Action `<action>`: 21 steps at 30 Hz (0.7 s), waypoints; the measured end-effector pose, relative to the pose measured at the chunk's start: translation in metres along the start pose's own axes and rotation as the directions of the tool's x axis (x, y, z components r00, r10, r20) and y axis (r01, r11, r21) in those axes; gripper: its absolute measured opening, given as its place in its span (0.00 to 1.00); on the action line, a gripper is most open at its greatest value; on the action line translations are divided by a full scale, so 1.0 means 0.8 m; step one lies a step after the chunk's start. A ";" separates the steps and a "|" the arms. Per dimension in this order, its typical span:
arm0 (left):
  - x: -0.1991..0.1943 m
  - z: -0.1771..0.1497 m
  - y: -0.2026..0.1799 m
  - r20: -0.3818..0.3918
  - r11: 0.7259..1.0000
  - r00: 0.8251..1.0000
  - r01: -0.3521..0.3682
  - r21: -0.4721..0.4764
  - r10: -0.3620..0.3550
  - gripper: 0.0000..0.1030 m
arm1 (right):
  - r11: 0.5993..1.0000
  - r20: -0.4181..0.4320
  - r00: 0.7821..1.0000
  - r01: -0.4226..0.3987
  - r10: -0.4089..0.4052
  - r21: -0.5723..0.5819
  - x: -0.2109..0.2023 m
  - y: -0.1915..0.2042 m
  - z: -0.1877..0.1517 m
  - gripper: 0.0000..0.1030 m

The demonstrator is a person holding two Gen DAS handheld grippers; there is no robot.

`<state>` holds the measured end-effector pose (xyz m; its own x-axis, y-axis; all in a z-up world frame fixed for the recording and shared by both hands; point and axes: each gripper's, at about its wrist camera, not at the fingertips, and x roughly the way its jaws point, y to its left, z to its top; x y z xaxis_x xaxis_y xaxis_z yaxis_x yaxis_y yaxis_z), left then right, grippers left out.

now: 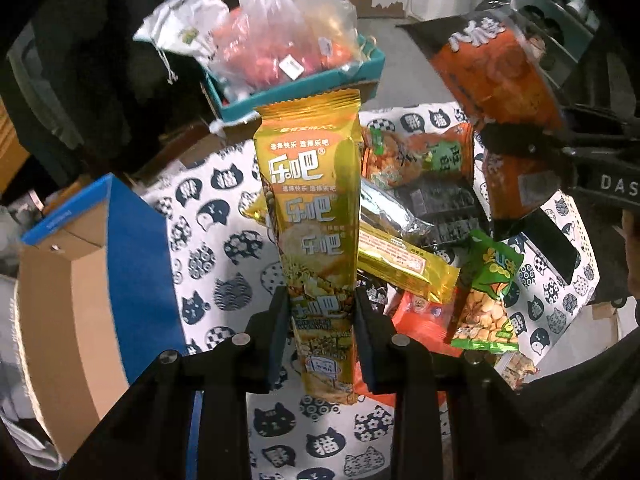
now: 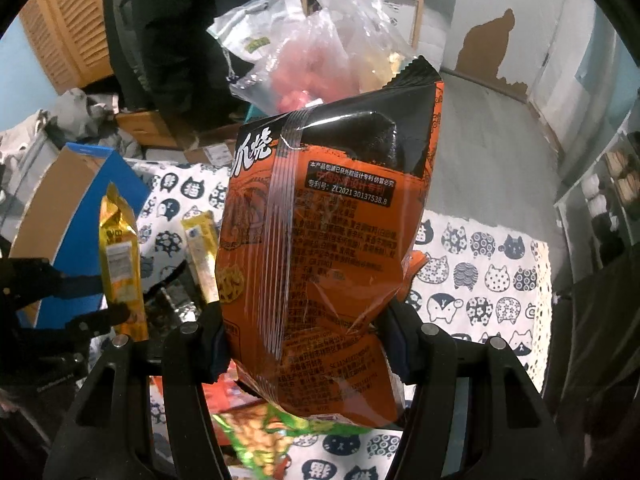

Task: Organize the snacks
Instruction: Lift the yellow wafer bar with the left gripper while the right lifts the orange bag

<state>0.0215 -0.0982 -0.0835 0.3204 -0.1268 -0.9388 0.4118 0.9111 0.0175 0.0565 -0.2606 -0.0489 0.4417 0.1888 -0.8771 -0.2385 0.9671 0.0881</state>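
Note:
My left gripper [image 1: 321, 334] is shut on the lower end of a long gold snack pack [image 1: 312, 208], which stands upright above the cat-print cloth [image 1: 216, 264]. My right gripper [image 2: 306, 344] is shut on a puffy orange and black snack bag [image 2: 320, 248], held up off the cloth. The same orange bag [image 1: 504, 80] shows at the upper right of the left wrist view, with the right gripper's black jaws across it. The gold pack [image 2: 120, 264] shows at the left of the right wrist view. A pile of snack packets [image 1: 432, 240] lies on the cloth below both.
An open cardboard box with a blue side [image 1: 92, 264] stands at the left. A teal box [image 1: 312, 80] holding a clear plastic bag of red items [image 1: 288, 40] sits behind the pile. A green peanut bag [image 1: 488, 292] lies at the pile's right.

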 end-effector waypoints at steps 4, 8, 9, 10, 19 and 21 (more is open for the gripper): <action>-0.021 -0.004 0.003 0.038 1.000 0.999 -0.010 0.023 0.009 0.30 | 1.000 0.010 1.000 -0.011 0.012 -0.016 -0.007 0.013 0.002 0.59; -0.042 -0.004 0.008 0.078 0.999 0.996 -0.034 0.042 0.031 0.30 | 0.999 0.022 0.999 -0.023 0.024 -0.030 -0.014 0.025 0.004 0.59; -0.047 -0.004 0.010 0.088 0.998 0.996 -0.039 0.042 0.035 0.30 | 0.999 0.026 0.999 -0.026 0.027 -0.035 -0.016 0.029 0.006 0.59; -0.053 -0.004 0.013 0.098 0.998 0.995 -0.042 0.042 0.038 0.30 | 0.999 0.029 0.999 -0.028 0.029 -0.039 -0.018 0.033 0.006 0.59; -0.101 -0.002 0.042 0.173 0.995 0.981 -0.096 0.022 0.091 0.30 | 0.995 0.059 0.996 -0.058 0.063 -0.082 -0.032 0.066 0.017 0.59; -0.111 -0.002 0.050 0.192 0.993 0.975 -0.113 0.015 0.108 0.30 | 0.994 0.063 0.995 -0.066 0.072 -0.093 -0.035 0.075 0.020 0.59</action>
<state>0.0085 -0.0500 -0.0001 0.5206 -0.1001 -0.8479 0.3857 0.9136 0.1289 0.0435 -0.2051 -0.0115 0.4769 0.2678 -0.8372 -0.3463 0.9327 0.1011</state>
